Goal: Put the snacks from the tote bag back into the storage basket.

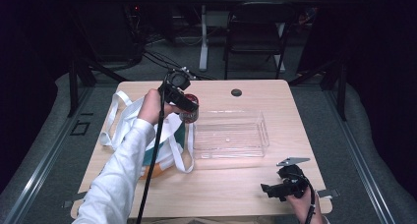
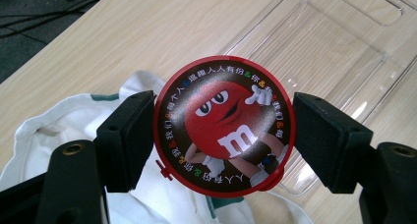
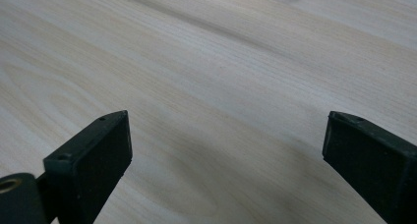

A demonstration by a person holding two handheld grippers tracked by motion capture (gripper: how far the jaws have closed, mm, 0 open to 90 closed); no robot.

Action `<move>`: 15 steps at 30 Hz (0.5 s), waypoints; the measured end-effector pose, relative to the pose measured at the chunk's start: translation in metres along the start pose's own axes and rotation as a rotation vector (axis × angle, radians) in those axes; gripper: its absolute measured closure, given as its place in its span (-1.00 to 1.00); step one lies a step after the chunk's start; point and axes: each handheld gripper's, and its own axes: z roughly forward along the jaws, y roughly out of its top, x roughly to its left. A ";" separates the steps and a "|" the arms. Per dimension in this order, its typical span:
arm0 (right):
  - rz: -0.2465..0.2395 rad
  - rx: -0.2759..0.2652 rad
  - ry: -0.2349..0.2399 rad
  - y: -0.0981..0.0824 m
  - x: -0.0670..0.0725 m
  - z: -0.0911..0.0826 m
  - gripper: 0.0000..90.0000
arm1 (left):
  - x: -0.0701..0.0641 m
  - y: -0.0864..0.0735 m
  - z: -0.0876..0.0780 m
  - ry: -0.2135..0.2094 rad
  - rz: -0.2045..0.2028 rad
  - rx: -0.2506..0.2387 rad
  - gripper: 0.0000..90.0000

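Observation:
A round candy can with a red cartoon lid (image 2: 223, 123) hangs between the jaws of my left gripper (image 2: 223, 130), and both pads press its rim. In the high view the left gripper (image 1: 189, 107) holds the can (image 1: 190, 112) between a white tote bag (image 1: 125, 118) and a clear plastic tray (image 1: 265, 130). The bag (image 2: 49, 126) lies under the can, and the tray (image 2: 344, 52) is beyond it. My right gripper (image 1: 269, 190) stands open low over bare wood near the table's front right, its jaws (image 3: 226, 150) wide apart with nothing between them.
A black round grommet (image 1: 236, 92) sits in the table top behind the tray. A dark folding chair (image 1: 255, 30) and a desk leg stand on the floor beyond the table. Bare wood lies between the tray and the front edge.

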 end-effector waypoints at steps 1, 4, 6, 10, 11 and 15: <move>0.000 0.000 0.000 0.000 0.000 0.000 -0.91 | 0.000 0.000 0.000 0.000 0.000 0.000 -0.40; -0.002 0.000 0.005 0.000 0.000 -0.001 -0.91 | -0.004 0.002 0.004 -0.007 0.005 -0.008 -0.40; -0.003 0.001 0.005 0.000 0.000 -0.001 -0.91 | -0.007 0.003 0.006 -0.015 0.009 -0.004 -0.40; 0.000 -0.001 0.004 -0.001 0.001 -0.002 -0.91 | -0.012 0.005 0.011 -0.034 0.018 -0.007 -0.40; 0.000 -0.001 0.004 -0.001 0.001 -0.002 -0.91 | -0.012 0.005 0.011 -0.034 0.018 -0.007 -0.40; 0.004 0.001 0.001 -0.003 0.000 -0.003 -0.91 | -0.016 0.006 0.013 -0.042 0.025 -0.012 -0.40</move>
